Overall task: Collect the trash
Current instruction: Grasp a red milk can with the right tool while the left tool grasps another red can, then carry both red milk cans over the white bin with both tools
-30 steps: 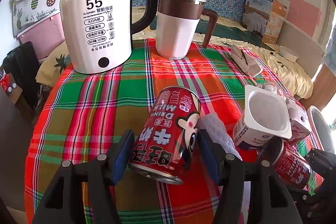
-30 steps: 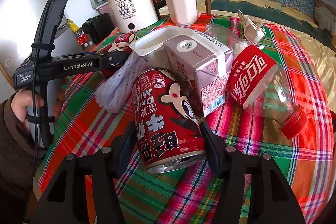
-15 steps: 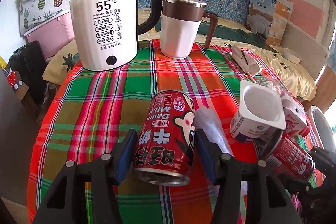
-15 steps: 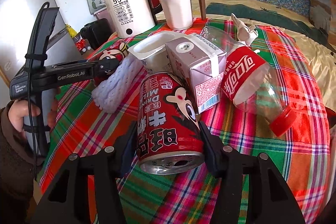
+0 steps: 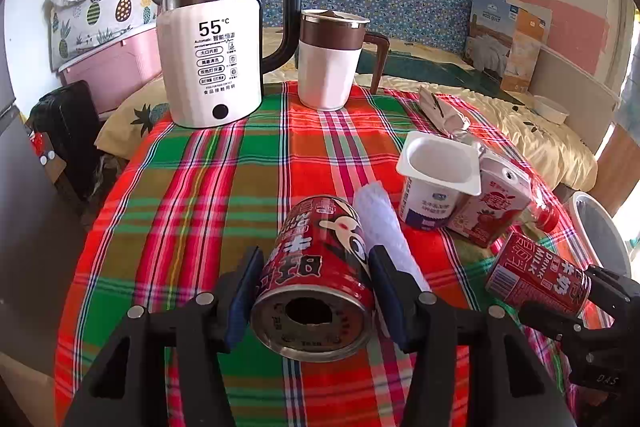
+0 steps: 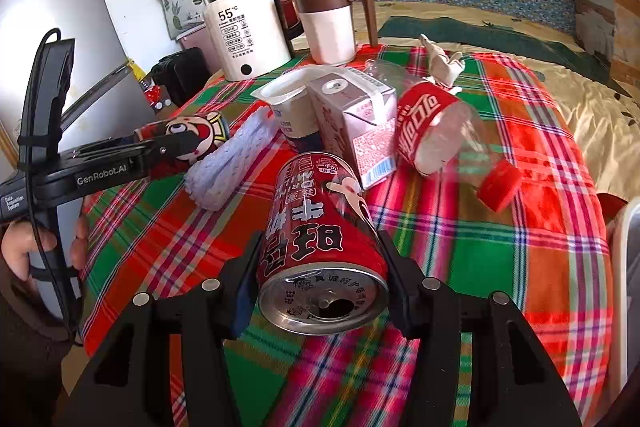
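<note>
My left gripper [image 5: 316,275] is shut on a red milk can [image 5: 316,267], held tilted above the plaid table with its opened top toward the camera. My right gripper [image 6: 320,263] is shut on a second red milk can [image 6: 320,239], also lifted; this can also shows in the left wrist view [image 5: 536,277]. On the table lie a white yogurt cup [image 5: 436,183], a pink milk carton [image 6: 352,123], a clear cola bottle [image 6: 440,135] with red cap, a white folded cloth [image 6: 228,163] and a crumpled wrapper [image 6: 442,65].
A white electric kettle [image 5: 208,67] and a brown-and-white mug [image 5: 330,63] stand at the table's far side. A white bin rim [image 5: 600,231] shows at the right table edge. A bed lies beyond the table; a pink box and dark bags are at left.
Both grippers have lifted and pulled back with their cans, which now tilt with their tops toward the cameras. The other trash has not moved.
</note>
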### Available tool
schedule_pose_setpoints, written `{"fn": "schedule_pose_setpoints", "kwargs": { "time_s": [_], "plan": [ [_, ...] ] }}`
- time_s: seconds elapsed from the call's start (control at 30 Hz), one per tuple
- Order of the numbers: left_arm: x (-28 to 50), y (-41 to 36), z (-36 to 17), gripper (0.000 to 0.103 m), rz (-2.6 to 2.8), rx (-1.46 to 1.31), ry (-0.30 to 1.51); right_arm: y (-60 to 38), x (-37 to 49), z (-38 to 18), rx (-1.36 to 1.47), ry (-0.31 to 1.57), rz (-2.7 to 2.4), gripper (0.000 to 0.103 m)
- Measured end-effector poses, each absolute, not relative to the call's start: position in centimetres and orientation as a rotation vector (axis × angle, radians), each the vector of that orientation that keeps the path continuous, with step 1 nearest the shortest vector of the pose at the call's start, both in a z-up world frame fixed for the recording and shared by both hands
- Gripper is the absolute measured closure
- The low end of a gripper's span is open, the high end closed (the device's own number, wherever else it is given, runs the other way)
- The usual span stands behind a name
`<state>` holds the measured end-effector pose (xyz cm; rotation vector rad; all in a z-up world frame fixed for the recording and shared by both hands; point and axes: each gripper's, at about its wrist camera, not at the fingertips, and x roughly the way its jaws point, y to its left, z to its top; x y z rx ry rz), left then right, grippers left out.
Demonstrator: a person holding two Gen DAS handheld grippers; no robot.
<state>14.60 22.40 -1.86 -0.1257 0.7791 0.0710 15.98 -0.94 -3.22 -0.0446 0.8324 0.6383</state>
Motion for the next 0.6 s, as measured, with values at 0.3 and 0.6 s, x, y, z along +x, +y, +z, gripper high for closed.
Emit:
{"fn": "schedule_pose_setpoints", "kwargs": {
  "time_s": [0.3, 0.6],
  "plan": [
    [11.5, 20.4, -0.9, 0.049, 0.06, -0.123, 0.739, -3.5, 14.6, -2.8, -0.001, 0.811, 0.609, 0.049],
    [10.3, 18.5, -2.0, 0.05, 0.026, -0.132, 0.778, -5.1, 13.9, -3.3, -0.022, 0.844, 0.583, 0.049]
  ]
}}
